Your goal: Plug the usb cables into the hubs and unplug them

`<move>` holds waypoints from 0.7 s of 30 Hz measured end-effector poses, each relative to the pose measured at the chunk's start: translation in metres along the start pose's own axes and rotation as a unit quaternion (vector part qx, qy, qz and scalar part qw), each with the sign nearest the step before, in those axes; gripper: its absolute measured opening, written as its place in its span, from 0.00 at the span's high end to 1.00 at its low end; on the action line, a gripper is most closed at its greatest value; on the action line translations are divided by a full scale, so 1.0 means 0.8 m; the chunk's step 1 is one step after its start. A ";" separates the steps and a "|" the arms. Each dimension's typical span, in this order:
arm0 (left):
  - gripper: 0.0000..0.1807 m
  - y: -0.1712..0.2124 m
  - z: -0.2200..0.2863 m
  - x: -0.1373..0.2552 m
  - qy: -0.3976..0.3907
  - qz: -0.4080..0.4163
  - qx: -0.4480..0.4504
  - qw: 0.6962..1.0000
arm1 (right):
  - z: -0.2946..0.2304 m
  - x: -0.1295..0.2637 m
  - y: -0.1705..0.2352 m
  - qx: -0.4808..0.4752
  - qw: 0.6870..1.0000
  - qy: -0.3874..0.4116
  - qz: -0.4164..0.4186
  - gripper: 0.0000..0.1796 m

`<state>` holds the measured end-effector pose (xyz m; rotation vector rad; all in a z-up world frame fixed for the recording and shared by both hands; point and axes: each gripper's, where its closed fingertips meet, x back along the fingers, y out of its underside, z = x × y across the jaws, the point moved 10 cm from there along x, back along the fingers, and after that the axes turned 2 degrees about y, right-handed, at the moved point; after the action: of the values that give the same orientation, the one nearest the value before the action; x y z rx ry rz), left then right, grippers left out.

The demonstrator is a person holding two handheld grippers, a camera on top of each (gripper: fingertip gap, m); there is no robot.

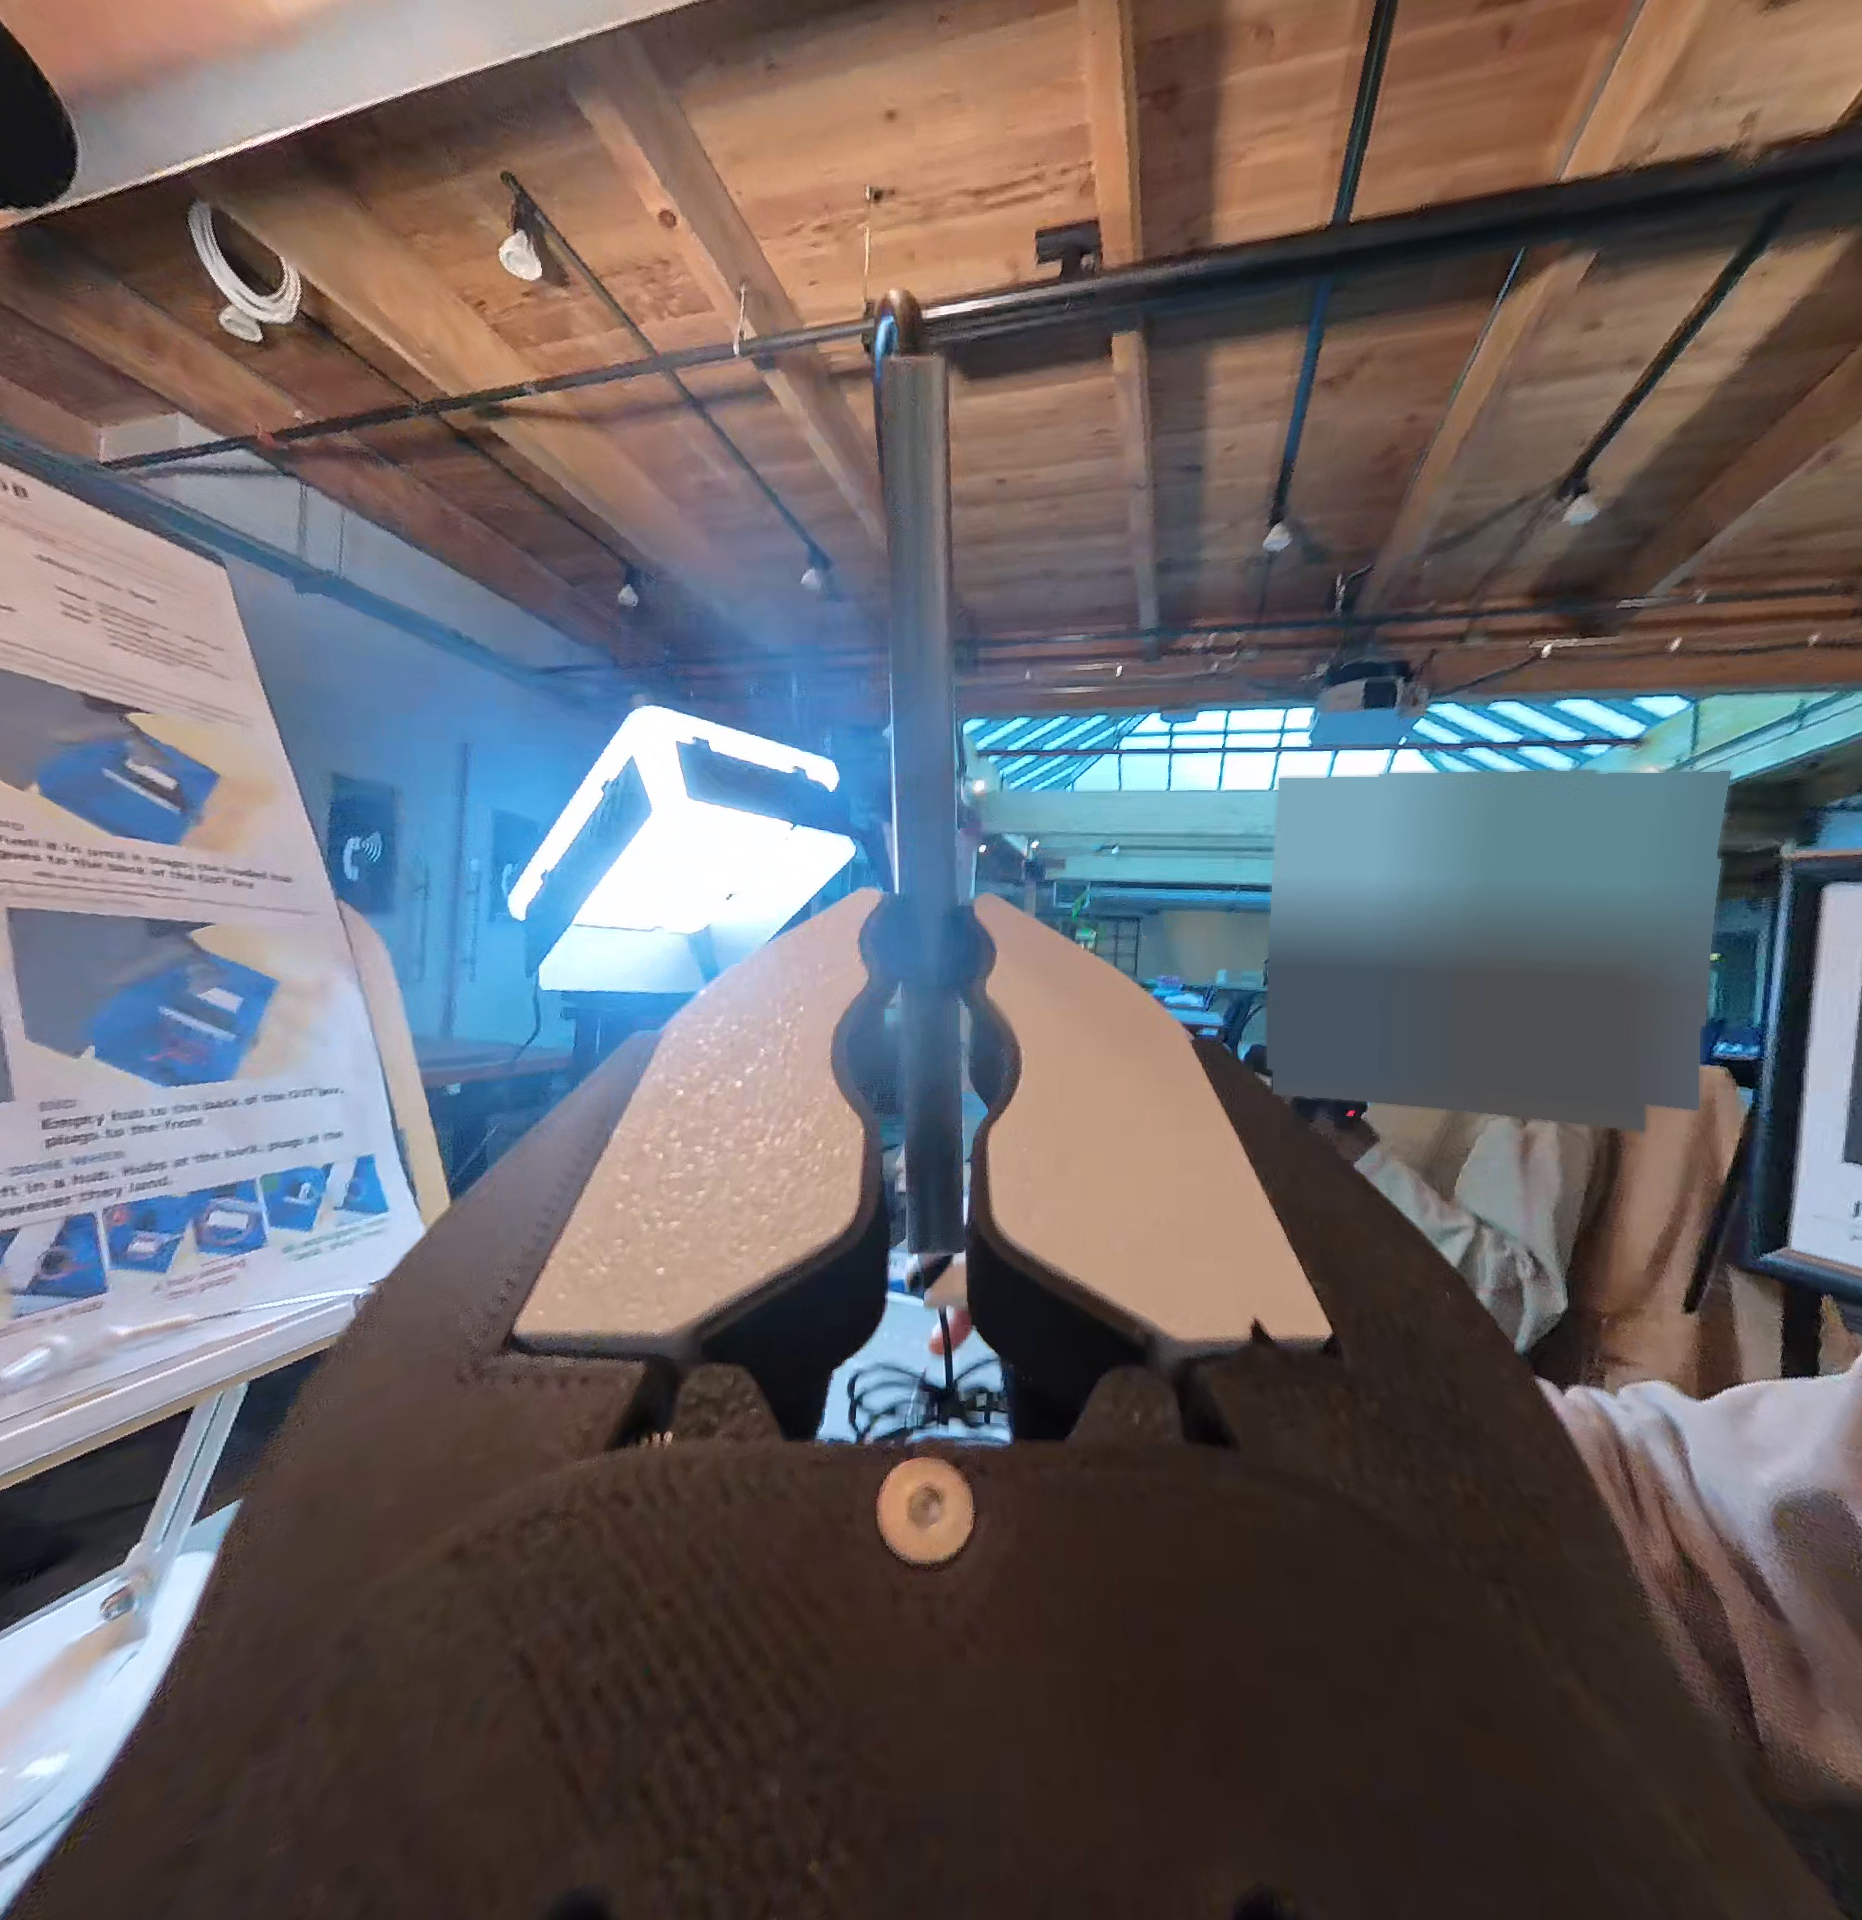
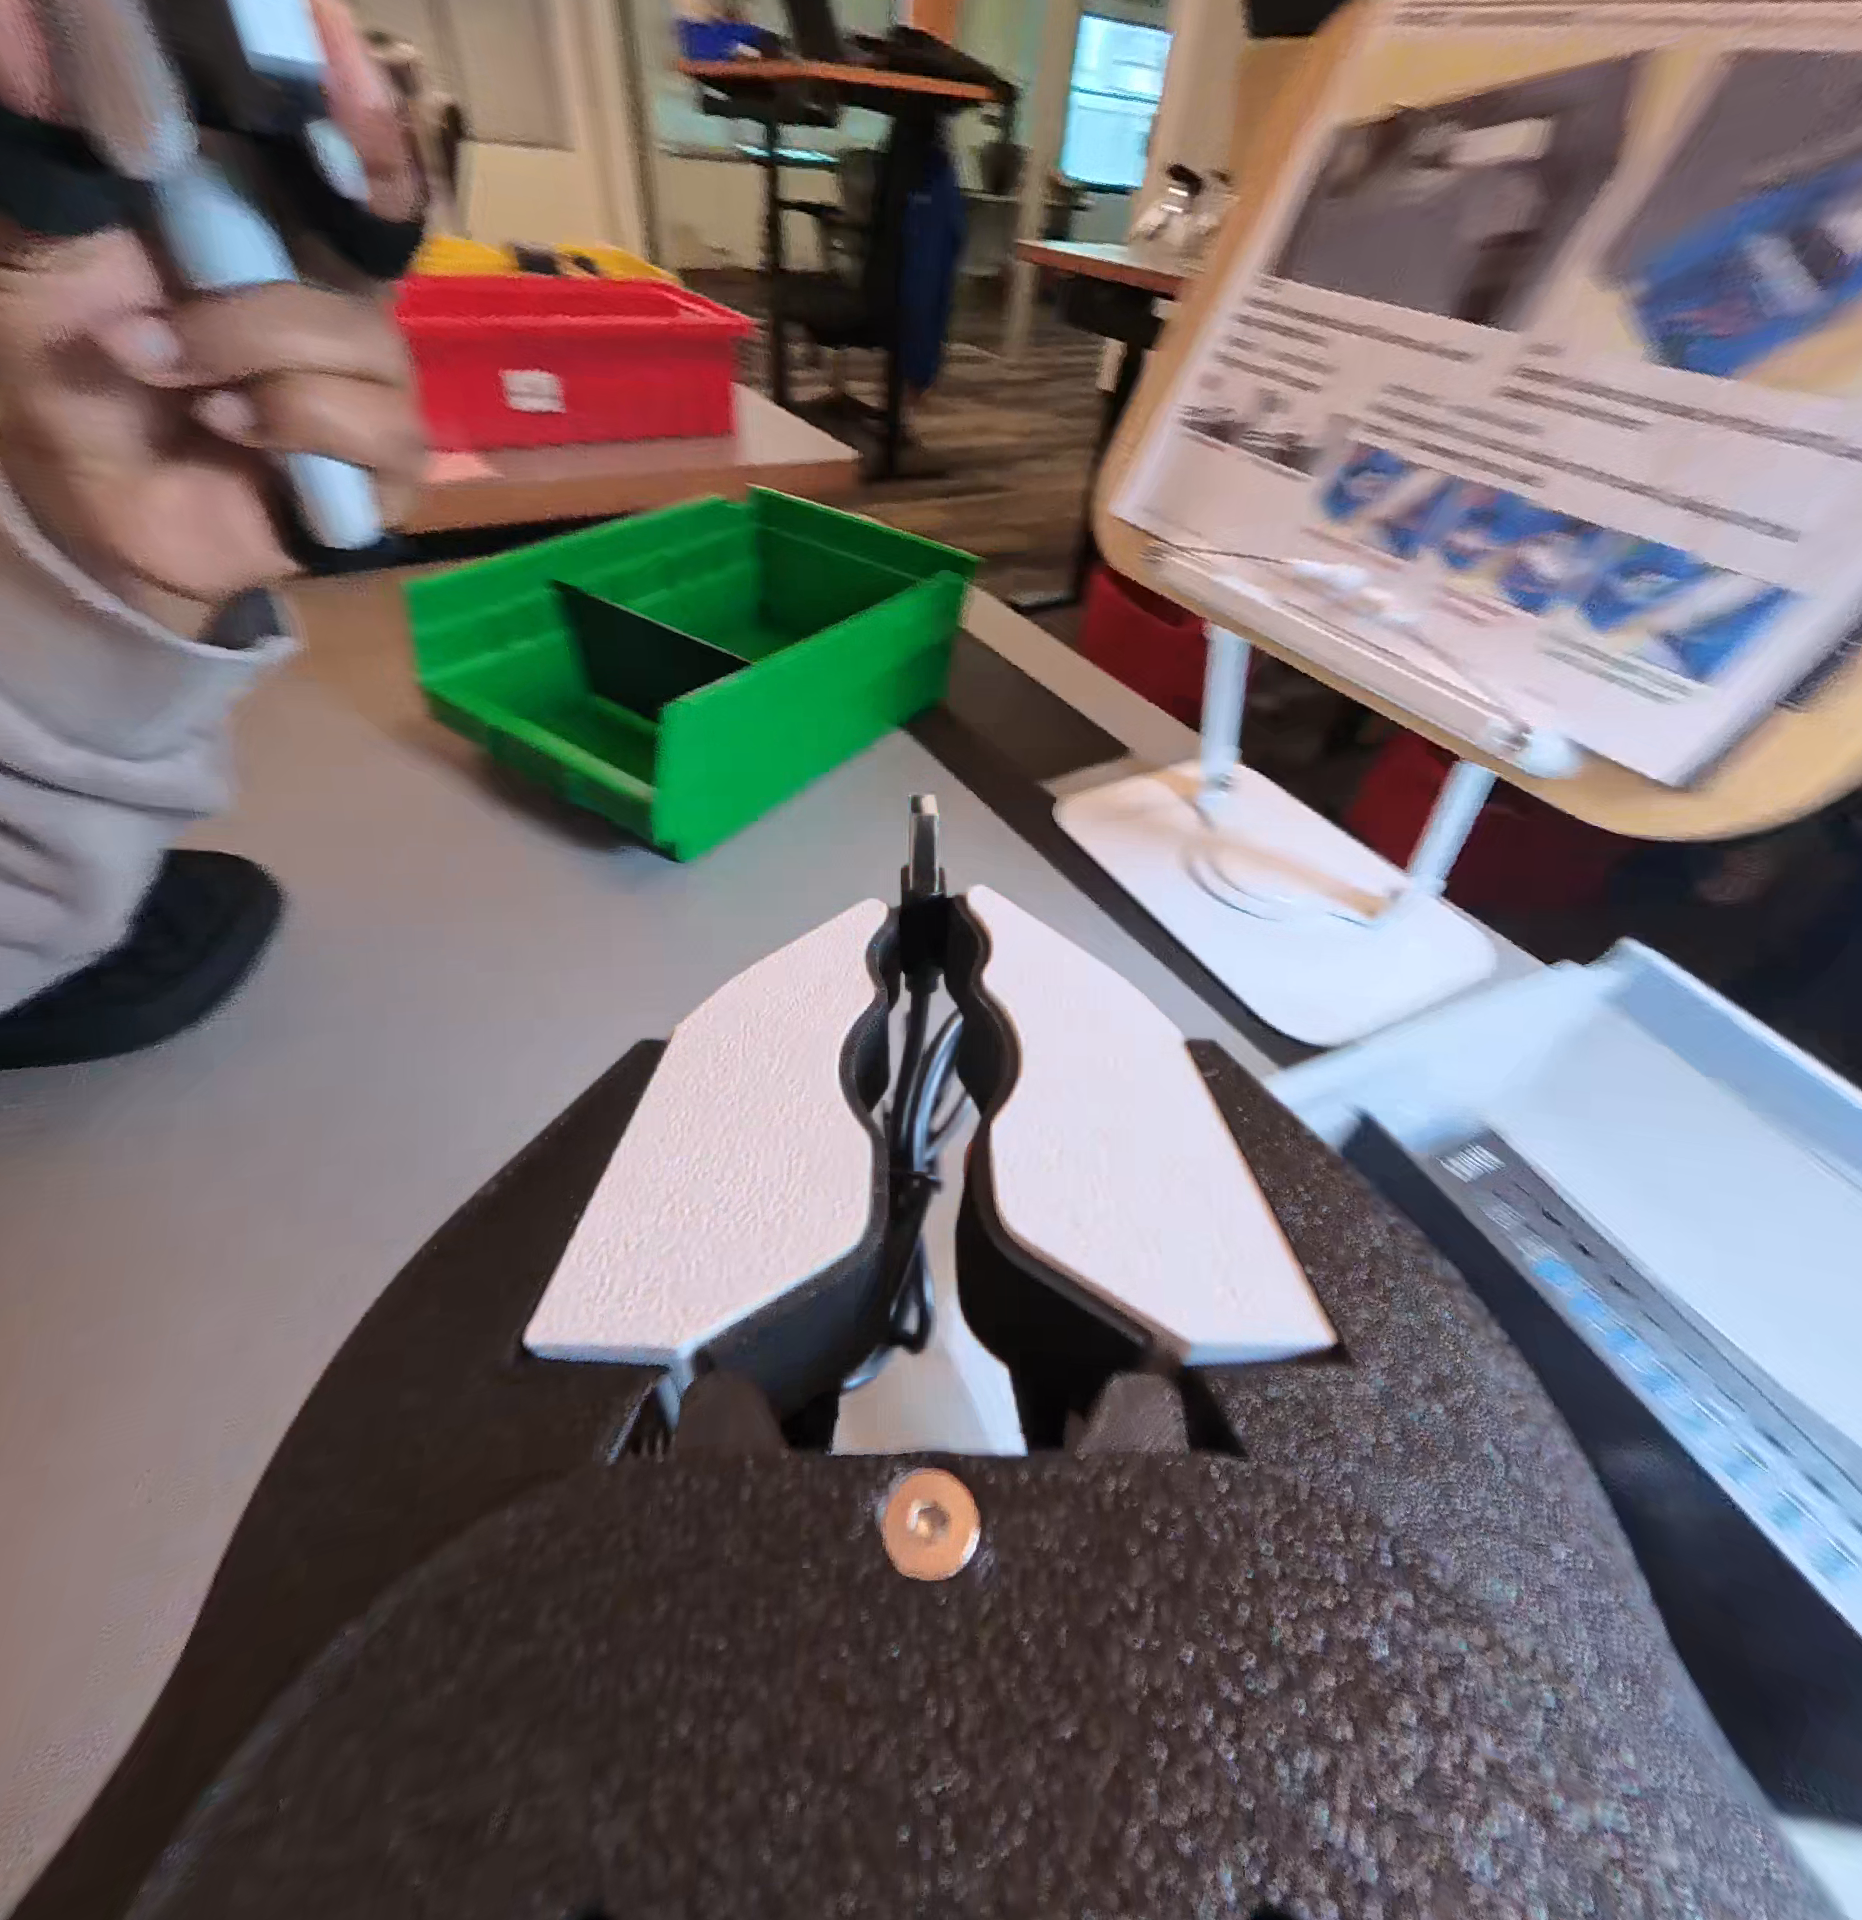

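My left gripper (image 1: pixel 922 914) points up toward the ceiling and is shut on a slim grey USB hub (image 1: pixel 919 727), seen edge-on, which sticks out well past the fingertips. A thin blue cable loops from the hub's top end. My right gripper (image 2: pixel 927 914) is shut on the black plug of a USB cable (image 2: pixel 923 842), whose metal connector points forward over the grey table (image 2: pixel 387 1039). The cable's black cord (image 2: pixel 911 1143) runs back between the fingers. In the right wrist view the hub (image 2: pixel 231 260) shows blurred at upper left, above a hand (image 2: pixel 179 395).
A green divided bin (image 2: pixel 802 686) stands on the table ahead, with a red bin (image 2: pixel 563 364) behind it. An instruction sheet on a white stand (image 2: pixel 1478 416) is at the right, also in the left wrist view (image 1: pixel 127 935). A grey device (image 2: pixel 1685 1195) lies at right. A bright lamp (image 1: pixel 688 831) shines ahead.
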<state>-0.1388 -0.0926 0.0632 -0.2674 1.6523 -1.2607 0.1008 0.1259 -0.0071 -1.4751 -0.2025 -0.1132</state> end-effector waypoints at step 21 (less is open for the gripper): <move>0.94 0.080 0.021 -0.042 0.013 -0.300 -0.149 0.942 | 0.015 0.049 -0.015 0.102 0.994 0.029 0.012 0.79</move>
<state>-0.0859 -0.0524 0.0299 -1.0045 1.8547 -1.4423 0.1360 0.1385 0.0134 -1.2678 -0.1447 -0.1127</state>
